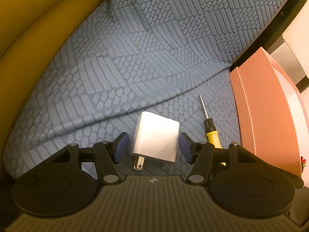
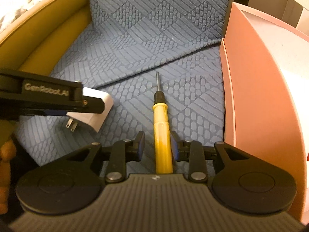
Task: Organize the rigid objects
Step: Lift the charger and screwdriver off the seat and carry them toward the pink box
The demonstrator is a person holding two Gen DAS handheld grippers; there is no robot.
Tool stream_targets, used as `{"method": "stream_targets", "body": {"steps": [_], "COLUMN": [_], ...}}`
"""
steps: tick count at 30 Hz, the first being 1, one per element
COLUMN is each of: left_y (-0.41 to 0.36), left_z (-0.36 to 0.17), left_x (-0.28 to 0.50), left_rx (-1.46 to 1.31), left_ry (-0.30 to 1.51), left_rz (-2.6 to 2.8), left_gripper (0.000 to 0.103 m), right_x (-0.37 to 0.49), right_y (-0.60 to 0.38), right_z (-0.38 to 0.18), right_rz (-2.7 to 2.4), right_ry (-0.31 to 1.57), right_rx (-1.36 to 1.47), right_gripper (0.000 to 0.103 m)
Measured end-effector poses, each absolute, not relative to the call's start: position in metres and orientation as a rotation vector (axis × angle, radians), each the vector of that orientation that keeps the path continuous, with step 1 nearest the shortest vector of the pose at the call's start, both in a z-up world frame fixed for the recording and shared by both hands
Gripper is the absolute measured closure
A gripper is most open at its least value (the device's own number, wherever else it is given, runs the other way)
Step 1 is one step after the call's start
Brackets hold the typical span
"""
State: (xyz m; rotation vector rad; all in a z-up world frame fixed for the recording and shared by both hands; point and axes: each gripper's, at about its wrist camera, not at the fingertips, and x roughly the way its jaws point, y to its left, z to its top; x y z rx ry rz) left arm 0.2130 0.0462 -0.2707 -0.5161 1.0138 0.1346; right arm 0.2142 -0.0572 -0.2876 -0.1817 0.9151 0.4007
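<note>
**Here, two grippers are set around a charger and a screwdriver on a blue cover**

A white wall charger [image 1: 156, 138] is seen lying on a blue textured cover [image 1: 135, 61], its two metal prongs pointing toward the left wrist camera. The left gripper [image 1: 153, 147] is placed around it: one blue-padded finger stands on each side of the white body, and a narrow gap is visible on both sides, so the charger is bracketed but not pressed. In the right wrist view, the same charger [image 2: 96, 106] is partly covered by the black side of the left gripper [image 2: 58, 98].

A yellow-handled screwdriver [image 2: 162, 133] is laid on the cover just right of the charger, its thin metal shaft pointing away from the camera. The right gripper [image 2: 157, 147] is set astride the handle. Its fingers [image 2: 140, 145] are parted only a little; a clear gap is seen on the left of the handle, while the right finger lies very close to it, and contact there cannot be told. No firm grip is shown.

In the left wrist view the screwdriver [image 1: 209, 129] is seen between the charger and a pink box [image 1: 266, 106], which stands upright at the right edge of the cover. A mustard-yellow padded rim [image 1: 38, 19] is seen curving along the left.
</note>
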Motion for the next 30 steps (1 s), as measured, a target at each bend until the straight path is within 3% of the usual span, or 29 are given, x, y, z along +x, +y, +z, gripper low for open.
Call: {"method": "stream_targets", "body": {"steps": [8,10,23,30], "left_y": [0.044,0.044,0.032,0.029], "left_z": [-0.272,-0.272,-0.272,-0.273], "left_x": [0.217,0.218,0.223,0.224], "left_rx": [-0.489,-0.479,-0.359,-0.331], "left_ry": [1.013,1.012,1.000,0.990], "left_rz": [0.133,0.130,0.123,0.110], "left_gripper": [0.039,0.039,0.039,0.045], "right_x": [0.232,0.234,0.234,0.233], "right_y": [-0.055,-0.058,-0.063,-0.062], "right_z": [-0.290,-0.288,-0.287,-0.287], "right_rz": [0.370,0.368,0.371,0.376], "right_ry": [0.936,0.953,0.973,0.973], "right_rx": [-0.192,-0.177,-0.162,-0.157], "right_gripper": [0.074,0.081,0.081,0.081]}}
